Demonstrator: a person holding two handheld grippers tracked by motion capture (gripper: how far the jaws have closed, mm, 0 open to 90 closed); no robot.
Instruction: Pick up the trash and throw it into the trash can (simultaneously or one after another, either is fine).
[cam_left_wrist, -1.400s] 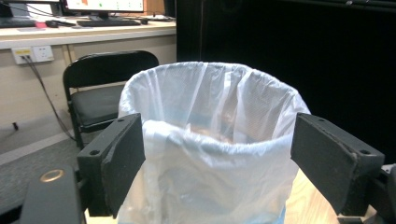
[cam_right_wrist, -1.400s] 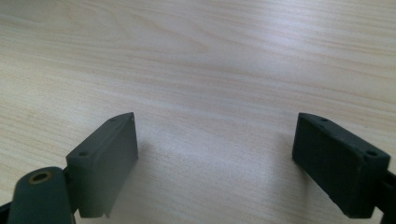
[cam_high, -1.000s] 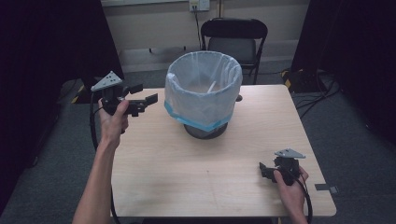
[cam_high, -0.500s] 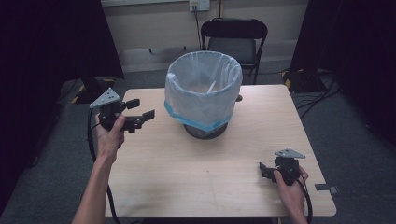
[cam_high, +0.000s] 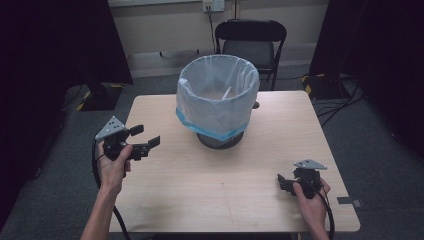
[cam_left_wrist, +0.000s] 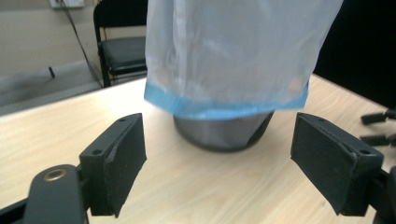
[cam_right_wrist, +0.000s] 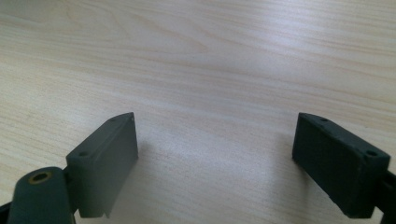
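Note:
A dark mesh waste bin lined with a translucent white bag with a blue band stands at the table's centre back. My left gripper hovers open at the table's left edge, pointing toward the bin, with nothing between its jaws. In the left gripper view the bag hangs over the mesh base, a short distance beyond the gripper. My right gripper rests low near the front right corner, open and holding nothing. In the right gripper view it is over bare wood.
The light wooden table is bare around the bin. A black folding chair stands behind the table's far edge. Cables lie on the floor at the right. Dark curtains flank both sides.
My left gripper has dropped from beside the bin's rim and drawn back toward the person along the table's left edge, staying open. The right gripper has not moved.

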